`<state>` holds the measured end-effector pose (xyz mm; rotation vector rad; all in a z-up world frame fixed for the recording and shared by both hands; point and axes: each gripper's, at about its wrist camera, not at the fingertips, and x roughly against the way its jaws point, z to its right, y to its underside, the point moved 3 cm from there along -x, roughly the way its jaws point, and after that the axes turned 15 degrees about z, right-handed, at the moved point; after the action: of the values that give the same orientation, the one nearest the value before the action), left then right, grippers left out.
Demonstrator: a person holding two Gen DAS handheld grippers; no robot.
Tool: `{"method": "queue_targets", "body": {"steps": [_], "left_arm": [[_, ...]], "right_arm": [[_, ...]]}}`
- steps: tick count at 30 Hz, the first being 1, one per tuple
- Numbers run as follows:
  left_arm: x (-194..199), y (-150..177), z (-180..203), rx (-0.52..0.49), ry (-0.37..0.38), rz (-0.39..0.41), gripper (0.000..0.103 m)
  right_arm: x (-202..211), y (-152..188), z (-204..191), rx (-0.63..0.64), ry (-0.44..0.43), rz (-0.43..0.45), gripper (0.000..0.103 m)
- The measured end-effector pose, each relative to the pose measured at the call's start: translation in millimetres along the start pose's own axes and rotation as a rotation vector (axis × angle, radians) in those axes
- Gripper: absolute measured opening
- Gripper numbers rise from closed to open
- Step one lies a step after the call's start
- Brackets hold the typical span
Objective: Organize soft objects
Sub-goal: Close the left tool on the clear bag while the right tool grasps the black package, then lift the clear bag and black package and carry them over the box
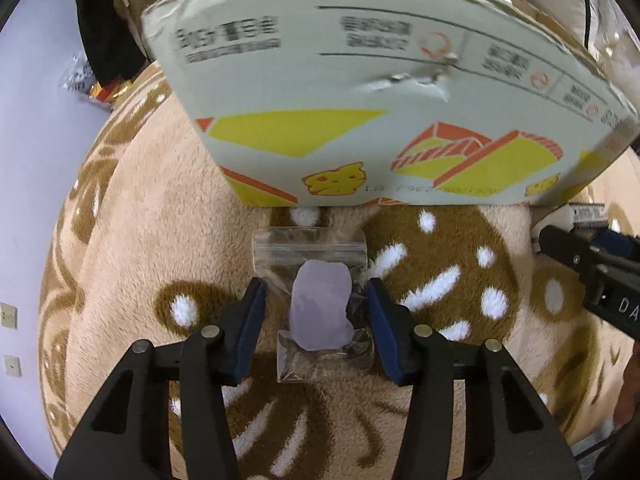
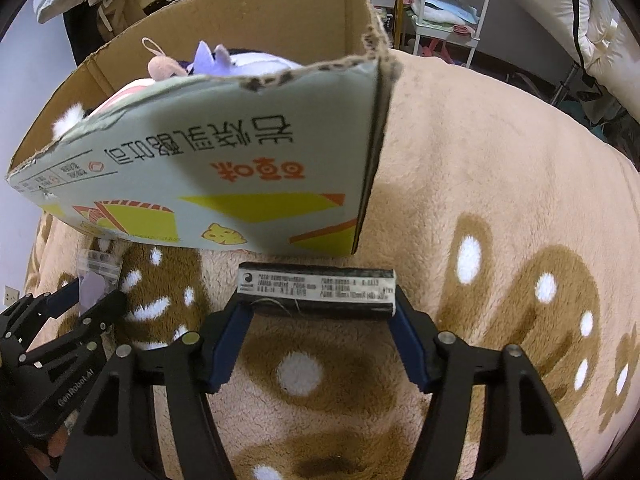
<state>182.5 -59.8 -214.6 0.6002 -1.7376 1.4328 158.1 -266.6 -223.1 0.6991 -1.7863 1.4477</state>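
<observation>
A clear zip bag [image 1: 310,248] with a pale purple soft piece [image 1: 320,308] inside lies on the fleece blanket, just in front of the printed cardboard box [image 1: 360,80]. My left gripper [image 1: 315,282] points down over it, both blue pads pressing the bag's crumpled sides. In the right wrist view, my right gripper [image 2: 318,298] is shut on the two ends of a black flat pack with a white label [image 2: 316,286], beside the box [image 2: 200,168]. Plush toys [image 2: 224,60] fill the box. The bag [image 2: 98,276] and left gripper [image 2: 80,300] show at far left there.
The tan blanket with brown and white spots [image 2: 500,200] covers the whole surface. A white rack [image 2: 452,8] and piled bedding [image 2: 560,0] stand beyond its far edge. A pale wall with sockets [image 1: 10,316] is at left, with dark clutter [image 1: 104,40] behind the box.
</observation>
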Motion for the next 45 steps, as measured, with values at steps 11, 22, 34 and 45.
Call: {"method": "queue_targets", "body": {"steps": [11,22,34,45], "left_arm": [[-1,-1,-4,0.032,-0.007,-0.002,0.044],[5,-2,-21,0.095,0.008,0.005,0.043],[22,0,-28,0.129,-0.028,0.023,0.043],[67,0,-27,0.109,-0.053,0.136,0.043]], "right_arm": [[0,0,0,-0.009,-0.006,-0.004,0.071],[-1,4,-3,0.001,-0.001,-0.013,0.07],[13,11,-18,0.029,-0.028,0.006,0.07],[59,13,-39,0.068,-0.066,0.099,0.07]]}}
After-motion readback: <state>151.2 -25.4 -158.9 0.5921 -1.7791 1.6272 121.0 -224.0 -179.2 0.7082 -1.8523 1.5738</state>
